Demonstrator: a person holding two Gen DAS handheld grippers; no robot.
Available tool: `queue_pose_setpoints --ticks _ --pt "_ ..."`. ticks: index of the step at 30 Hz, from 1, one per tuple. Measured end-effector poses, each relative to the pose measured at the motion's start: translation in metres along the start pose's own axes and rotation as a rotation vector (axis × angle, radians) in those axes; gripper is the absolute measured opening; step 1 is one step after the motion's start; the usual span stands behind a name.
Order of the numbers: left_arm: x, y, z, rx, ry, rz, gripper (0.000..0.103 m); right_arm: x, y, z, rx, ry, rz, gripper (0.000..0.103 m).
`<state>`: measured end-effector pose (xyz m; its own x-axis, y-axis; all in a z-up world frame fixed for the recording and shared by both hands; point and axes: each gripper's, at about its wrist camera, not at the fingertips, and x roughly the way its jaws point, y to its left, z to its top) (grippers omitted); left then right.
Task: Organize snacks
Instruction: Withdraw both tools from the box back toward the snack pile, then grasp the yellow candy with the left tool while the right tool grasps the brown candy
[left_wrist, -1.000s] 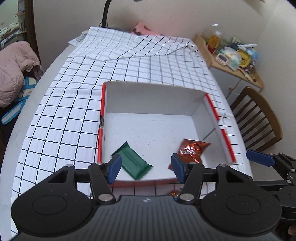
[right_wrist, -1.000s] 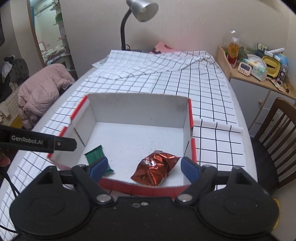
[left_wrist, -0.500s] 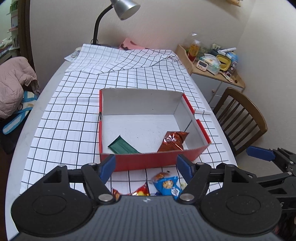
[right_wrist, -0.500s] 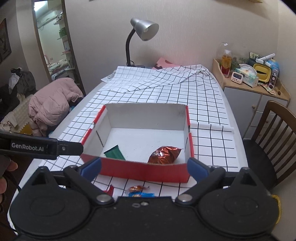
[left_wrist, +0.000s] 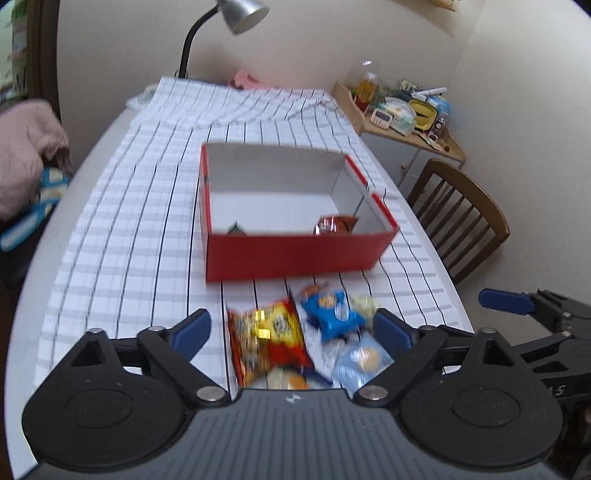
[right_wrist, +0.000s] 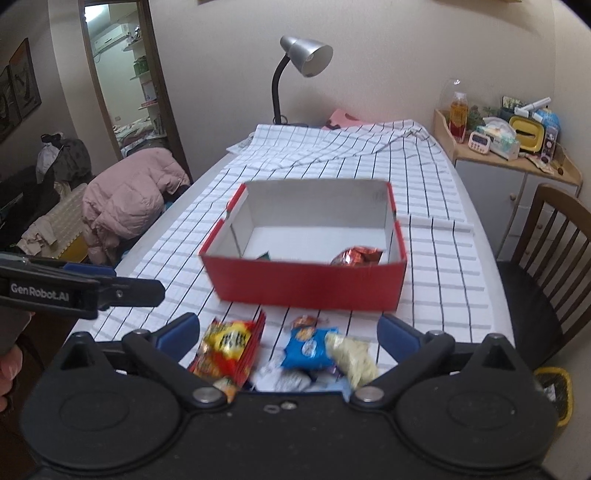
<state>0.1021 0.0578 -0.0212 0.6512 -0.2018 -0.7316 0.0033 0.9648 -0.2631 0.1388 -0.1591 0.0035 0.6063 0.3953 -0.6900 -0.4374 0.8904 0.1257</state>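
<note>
**Choosing the next packet from the loose pile**

I have both grippers spread wide and holding nothing. The left gripper (left_wrist: 291, 326) and the right gripper (right_wrist: 288, 330) both hover above the pile of loose snacks on the white cloth with black grid lines (right_wrist: 436, 258), on the near side of the red cardboard box with white inner walls (right_wrist: 306, 284).

Two snacks already lie on the box floor: a crinkled copper-red foil pouch (right_wrist: 356, 256) toward the right wall and a dark green flat wrapper (left_wrist: 236, 229) toward the left, mostly hidden by the front wall.

Outside, touching or overlapping one another, I see a red and yellow printed packet (right_wrist: 227, 345), a blue biscuit packet (right_wrist: 308, 347) and a pale cream pouch (right_wrist: 352, 356). Motion blur hides the finer edges.

I judge the red and yellow packet the cleanest pick for the left gripper, as its left side stands free. I would descend with the fingers straddling its narrow width, close on the packet only, then lift clear of the front wall before releasing. The risk is dragging the blue neighbour along.
</note>
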Motion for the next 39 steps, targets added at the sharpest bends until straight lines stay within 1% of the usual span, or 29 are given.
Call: queue_pose_setpoints --ticks 3,6,9,12,17,19,27,30,31,34,36,37,39 --pt "0.004 0.004 -0.022 -0.011 0.033 0.007 0.100 0.003 0.005 -0.023 0.009 0.023 -0.007 0.103" --pt "0.010 0.008 -0.043 -0.021 0.068 0.024 0.100 0.011 0.005 -0.046 0.042 0.074 -0.013 0.103" --pt "0.018 0.016 -0.061 -0.031 0.107 0.068 0.100 0.019 0.002 -0.071 0.057 0.128 -0.041 0.103" --pt "0.028 0.024 -0.077 -0.041 0.168 0.111 0.100 0.026 0.001 -0.095 0.060 0.171 -0.072 0.102" --pt "0.048 0.031 -0.097 -0.033 0.238 0.159 0.100 0.036 -0.001 -0.123 0.069 0.227 -0.093 0.098" --pt "0.053 0.032 -0.102 -0.025 0.250 0.178 0.100 0.039 -0.001 -0.128 0.066 0.234 -0.096 0.097" --pt "0.071 0.036 -0.113 -0.031 0.284 0.194 0.099 0.052 -0.015 -0.141 0.118 0.275 -0.124 0.089" --pt "0.075 0.037 -0.114 -0.035 0.280 0.198 0.099 0.057 -0.016 -0.143 0.123 0.287 -0.128 0.087" --pt "0.076 0.037 -0.115 -0.036 0.277 0.198 0.099 0.058 -0.016 -0.144 0.121 0.289 -0.127 0.085" --pt "0.078 0.036 -0.115 -0.023 0.272 0.198 0.092 0.061 -0.015 -0.145 0.115 0.294 -0.128 0.079" --pt "0.080 0.035 -0.115 -0.011 0.274 0.194 0.083 0.062 -0.014 -0.146 0.109 0.295 -0.125 0.073" --pt "0.081 0.034 -0.116 -0.008 0.276 0.194 0.081 0.063 -0.014 -0.146 0.106 0.296 -0.125 0.070" --pt "0.082 0.035 -0.116 -0.007 0.275 0.193 0.073 0.065 -0.012 -0.146 0.096 0.297 -0.124 0.065"
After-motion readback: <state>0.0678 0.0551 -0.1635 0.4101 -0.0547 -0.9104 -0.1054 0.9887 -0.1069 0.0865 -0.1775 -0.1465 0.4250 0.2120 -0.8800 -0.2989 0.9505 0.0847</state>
